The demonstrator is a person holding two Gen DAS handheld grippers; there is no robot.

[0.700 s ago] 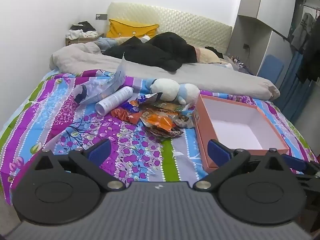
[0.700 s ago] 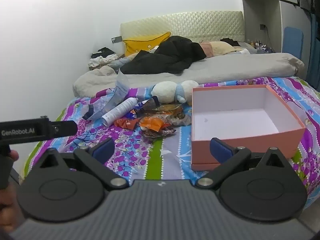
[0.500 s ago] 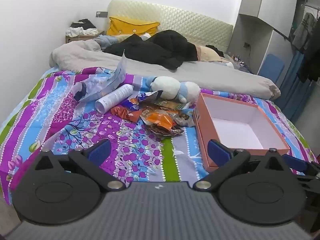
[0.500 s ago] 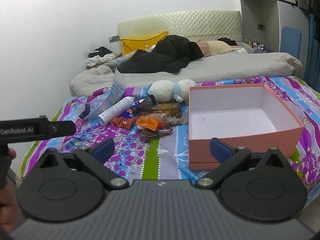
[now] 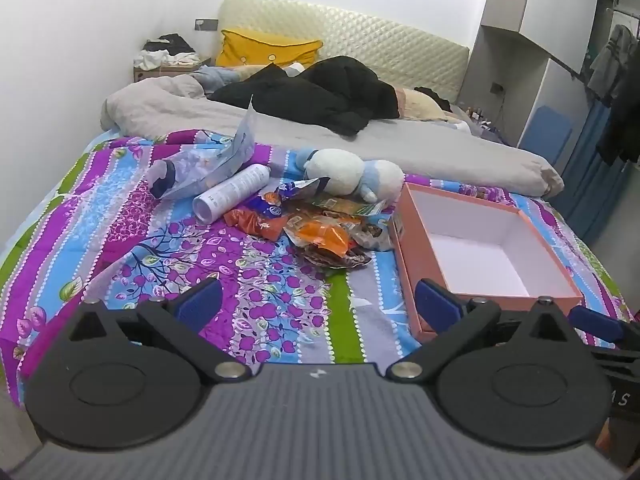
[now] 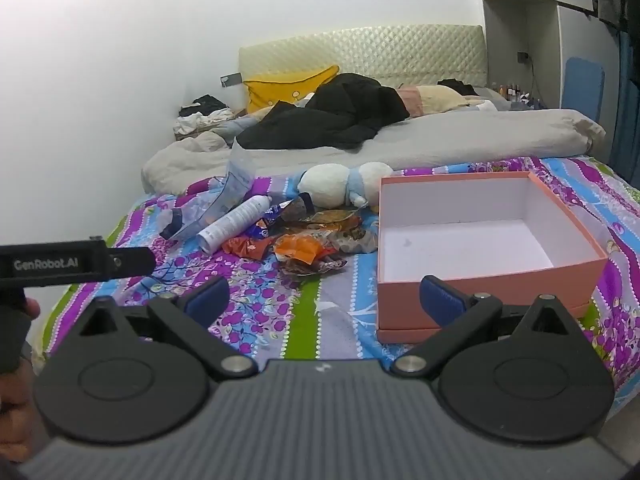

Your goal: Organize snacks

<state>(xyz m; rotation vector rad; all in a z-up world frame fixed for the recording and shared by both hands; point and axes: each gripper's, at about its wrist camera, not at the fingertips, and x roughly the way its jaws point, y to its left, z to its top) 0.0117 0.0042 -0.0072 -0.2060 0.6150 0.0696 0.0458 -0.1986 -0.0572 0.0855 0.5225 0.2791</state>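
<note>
Both grippers — left gripper (image 5: 318, 300), right gripper (image 6: 324, 298) — hover wide apart, holding nothing. Snack packets (image 5: 320, 232) lie heaped on the bedspread (image 5: 260, 280) beside an empty box (image 5: 480, 248).

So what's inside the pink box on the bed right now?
Nothing: the pink box shows only its bare white floor and walls. The strip of floor behind its near wall is hidden.

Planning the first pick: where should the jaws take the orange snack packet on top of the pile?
Take the orange snack packet by its crinkled near edge, coming from the bare quilt side. It lies flat on the other wrappers, with the pink box crowding its right, so the near side looks the most open.
</note>
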